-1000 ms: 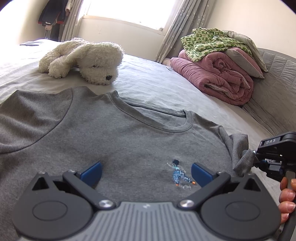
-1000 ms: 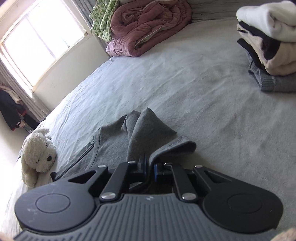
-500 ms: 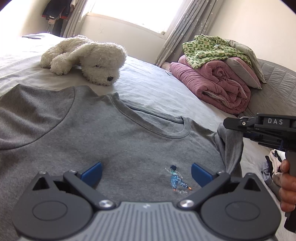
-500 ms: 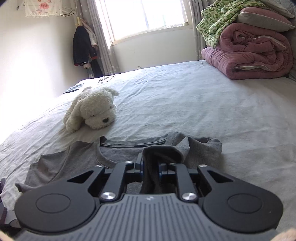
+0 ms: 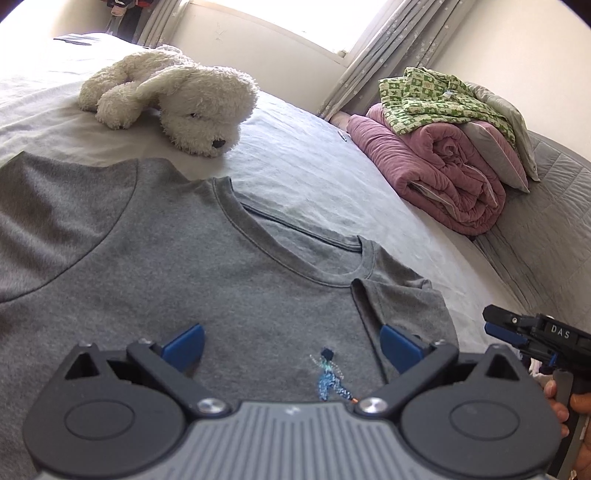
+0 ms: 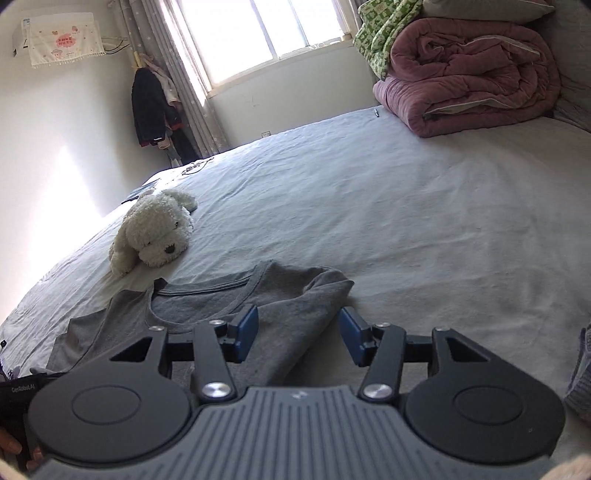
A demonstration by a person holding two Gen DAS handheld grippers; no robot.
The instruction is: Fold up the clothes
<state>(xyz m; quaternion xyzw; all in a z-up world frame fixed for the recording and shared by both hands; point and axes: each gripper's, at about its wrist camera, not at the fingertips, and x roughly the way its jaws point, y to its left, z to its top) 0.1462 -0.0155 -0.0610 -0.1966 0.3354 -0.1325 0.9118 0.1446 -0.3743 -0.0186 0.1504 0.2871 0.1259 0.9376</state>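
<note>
T-shirt (image 5: 184, 258), grey, lies front-up on your bed sheet (image 6: 406, 221), directly under your left gripper (image 5: 291, 345), whose blue pads stand wide apart with nothing between them. A small blue figure print (image 5: 328, 376) sits on the chest at 6 o'clock in the left wrist view. The shirt's right sleeve (image 5: 399, 306) is folded inward over the body at 4 o'clock. Your right gripper (image 6: 298, 334) hovers over that folded edge, jaws parted and empty. Beyond the collar (image 5: 295, 258), a white plush dog (image 5: 177, 99) rests at 11 o'clock. Farthest, at 2 o'clock, a rolled pink quilt (image 5: 443, 177) carries a green patterned cloth (image 5: 443, 96). At 10 o'clock in the right wrist view, dark garments (image 6: 155, 107) hang beside the window (image 6: 280, 29).
</note>
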